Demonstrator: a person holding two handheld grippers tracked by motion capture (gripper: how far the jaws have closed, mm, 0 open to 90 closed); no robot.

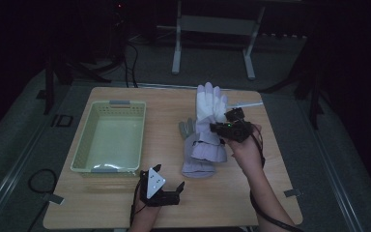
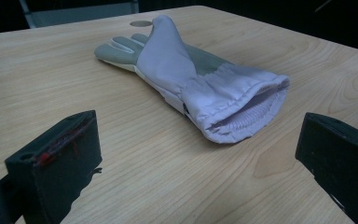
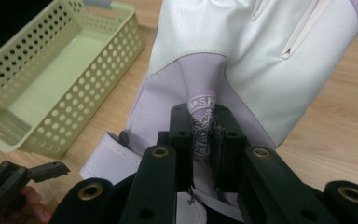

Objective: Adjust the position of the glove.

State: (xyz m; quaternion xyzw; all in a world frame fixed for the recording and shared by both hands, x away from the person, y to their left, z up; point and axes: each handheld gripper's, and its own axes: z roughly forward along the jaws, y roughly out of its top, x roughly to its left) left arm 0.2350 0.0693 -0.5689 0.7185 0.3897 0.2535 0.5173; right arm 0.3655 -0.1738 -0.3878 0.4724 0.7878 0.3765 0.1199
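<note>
Now the right gripper (image 3: 204,135) has its jaws pinched narrow on a fold of a white leather-like glove (image 1: 210,104), lifted so its fingers point away toward the table's far edge. A second glove (image 2: 191,77), lavender cloth with a gathered elastic cuff, lies flat on the wooden table (image 1: 125,203) (its long axis running away from the person). The left gripper (image 1: 166,181) rests nearby, jaws wide, holding nothing. A perforated pale-green plastic basket (image 1: 84,145) stands left of the gloves.
</note>
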